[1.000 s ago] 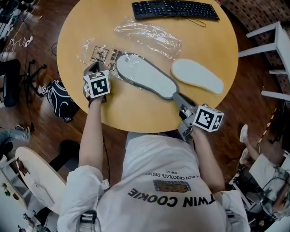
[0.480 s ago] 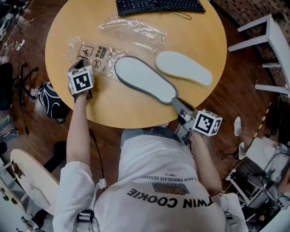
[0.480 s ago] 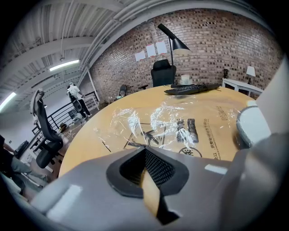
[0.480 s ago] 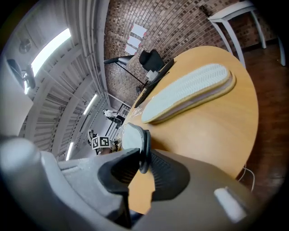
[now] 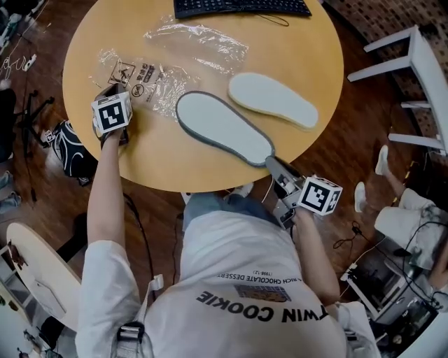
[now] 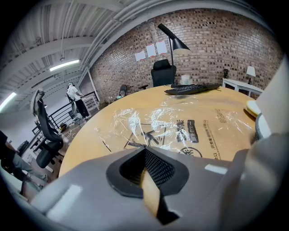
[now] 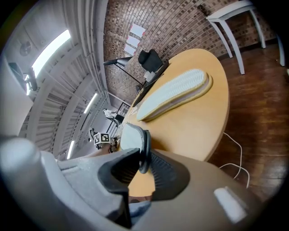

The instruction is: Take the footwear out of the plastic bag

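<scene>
Change: the grey-rimmed white flat slipper [image 5: 222, 127] has slid towards 5 o'clock on the round wooden table [image 5: 175, 164]. Its toe is now just beside the clear plastic bag with black print [image 5: 143, 80], and its heel is nearer the table edge than a second ago.
Right gripper [image 5: 269, 159]: part closed, clamped on the slipper's grey heel rim [image 7: 143, 151] at the table's 5 o'clock edge.
Left gripper [image 5: 110, 89]: jaws together on the printed bag's near edge [image 6: 135, 143], at 9 o'clock; it has not shifted.
Second slipper: a plain white sole [image 5: 273, 100], lying bare at 2 o'clock of the first.
Other bag: crumpled clear film [image 5: 199, 38] at 12 o'clock, near the black keyboard [image 5: 241, 7].
</scene>
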### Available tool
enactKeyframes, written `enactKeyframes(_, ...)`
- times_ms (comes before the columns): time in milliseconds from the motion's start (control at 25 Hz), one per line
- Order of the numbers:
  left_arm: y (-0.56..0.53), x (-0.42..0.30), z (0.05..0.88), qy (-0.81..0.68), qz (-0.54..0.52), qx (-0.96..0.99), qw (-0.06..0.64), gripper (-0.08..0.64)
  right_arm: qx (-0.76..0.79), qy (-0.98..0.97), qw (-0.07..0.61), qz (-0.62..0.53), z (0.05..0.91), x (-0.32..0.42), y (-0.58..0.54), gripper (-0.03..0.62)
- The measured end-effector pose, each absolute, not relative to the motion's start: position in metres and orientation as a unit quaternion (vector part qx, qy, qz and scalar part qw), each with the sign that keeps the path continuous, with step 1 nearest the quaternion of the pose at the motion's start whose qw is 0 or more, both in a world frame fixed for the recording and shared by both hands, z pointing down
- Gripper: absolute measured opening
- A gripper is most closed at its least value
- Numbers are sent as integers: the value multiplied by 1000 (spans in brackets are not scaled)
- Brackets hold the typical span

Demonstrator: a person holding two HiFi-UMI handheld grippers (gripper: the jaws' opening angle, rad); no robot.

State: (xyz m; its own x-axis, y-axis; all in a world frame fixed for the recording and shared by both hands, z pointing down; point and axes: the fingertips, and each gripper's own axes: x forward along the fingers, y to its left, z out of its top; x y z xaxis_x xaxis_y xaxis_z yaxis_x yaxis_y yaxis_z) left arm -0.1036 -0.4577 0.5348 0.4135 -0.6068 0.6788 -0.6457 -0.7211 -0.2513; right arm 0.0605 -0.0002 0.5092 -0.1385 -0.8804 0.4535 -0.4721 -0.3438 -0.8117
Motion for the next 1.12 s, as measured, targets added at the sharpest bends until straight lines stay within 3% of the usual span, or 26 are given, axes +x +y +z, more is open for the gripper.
enactKeyframes(400, -457, -105, 535, -376, 392, 839, 26, 3, -633, 534, 184, -529, 515, 66, 23, 75)
enactKeyframes(1120, -455, -106, 535, -375, 393, 839, 34, 3, -693, 524, -11, -495, 515, 70, 11, 160)
